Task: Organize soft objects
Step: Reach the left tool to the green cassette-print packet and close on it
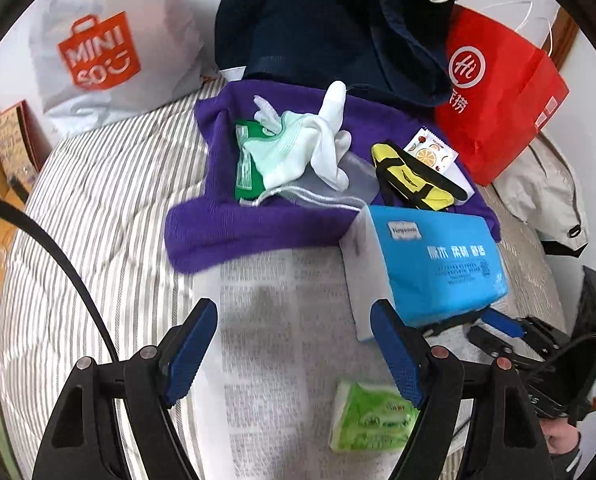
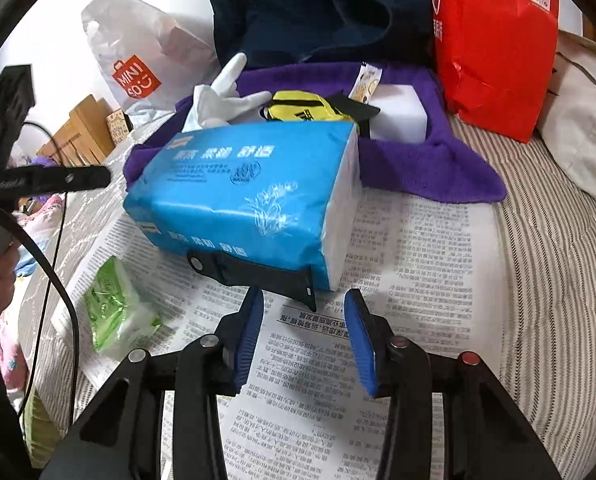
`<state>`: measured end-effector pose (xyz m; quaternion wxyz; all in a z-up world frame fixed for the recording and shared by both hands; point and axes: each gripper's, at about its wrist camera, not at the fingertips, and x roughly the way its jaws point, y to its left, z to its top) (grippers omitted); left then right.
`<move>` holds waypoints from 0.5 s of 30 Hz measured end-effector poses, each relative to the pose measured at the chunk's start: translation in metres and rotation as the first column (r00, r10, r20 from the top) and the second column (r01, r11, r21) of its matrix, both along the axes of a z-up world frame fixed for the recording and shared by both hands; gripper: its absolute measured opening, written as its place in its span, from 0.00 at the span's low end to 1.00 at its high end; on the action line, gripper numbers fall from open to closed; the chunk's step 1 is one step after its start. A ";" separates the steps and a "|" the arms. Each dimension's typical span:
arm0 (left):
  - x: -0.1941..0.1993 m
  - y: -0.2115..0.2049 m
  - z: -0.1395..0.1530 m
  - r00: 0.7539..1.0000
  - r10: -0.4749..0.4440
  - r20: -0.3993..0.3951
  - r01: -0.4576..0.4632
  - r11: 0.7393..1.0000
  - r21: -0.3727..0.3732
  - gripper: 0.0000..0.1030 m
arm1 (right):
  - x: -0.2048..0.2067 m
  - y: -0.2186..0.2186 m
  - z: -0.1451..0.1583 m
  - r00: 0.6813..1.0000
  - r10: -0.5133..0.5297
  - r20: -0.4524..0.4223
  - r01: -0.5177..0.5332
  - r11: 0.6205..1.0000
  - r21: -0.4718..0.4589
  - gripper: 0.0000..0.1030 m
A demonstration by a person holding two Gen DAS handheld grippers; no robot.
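On printed newspaper [image 2: 397,240], a glossy blue rectangular tissue pack [image 2: 242,196] rests.

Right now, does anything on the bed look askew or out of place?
Yes. The blue plastic tissue pack sits tilted, propped on a black strap over the newspaper, its far end against the rumpled purple towel.

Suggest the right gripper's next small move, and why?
Probably ease forward and close on the black strap. The right gripper is open and empty just short of its tip, and the strap lies partly under the blue tissue pack on the newspaper.
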<state>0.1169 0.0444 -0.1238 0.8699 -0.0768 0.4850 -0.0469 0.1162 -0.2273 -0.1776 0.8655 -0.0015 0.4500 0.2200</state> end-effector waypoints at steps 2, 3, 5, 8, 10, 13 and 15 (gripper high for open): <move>-0.007 0.001 0.000 1.000 0.001 0.011 -0.001 1.000 -0.022 0.76 | 0.000 0.003 -0.003 1.000 0.003 0.005 -0.003 1.000 -0.003 0.41; -0.011 0.001 0.001 1.000 0.000 0.013 0.000 0.999 -0.032 0.76 | -0.001 0.004 -0.004 1.000 0.004 0.014 -0.004 1.000 -0.003 0.41; -0.017 0.000 0.001 1.000 -0.009 0.017 0.009 0.999 -0.038 0.76 | -0.001 0.006 -0.005 1.000 0.007 0.020 -0.007 1.000 -0.001 0.41; -0.021 -0.001 0.003 1.000 -0.014 0.024 0.015 0.999 -0.041 0.76 | -0.001 0.008 -0.005 0.999 0.031 0.010 -0.031 0.999 0.018 0.22; -0.023 0.000 0.004 0.999 -0.017 0.029 0.019 0.999 -0.044 0.76 | -0.002 0.010 -0.006 0.999 0.049 0.002 -0.050 0.999 0.014 0.14; -0.025 0.001 0.004 0.999 -0.021 0.034 0.023 0.999 -0.049 0.76 | -0.011 0.012 -0.004 0.996 0.093 -0.008 -0.092 0.995 0.035 0.14; -0.027 0.002 0.003 0.999 -0.024 0.031 0.025 0.998 -0.049 0.76 | -0.015 0.015 -0.004 0.992 0.124 -0.011 -0.123 0.992 0.039 0.14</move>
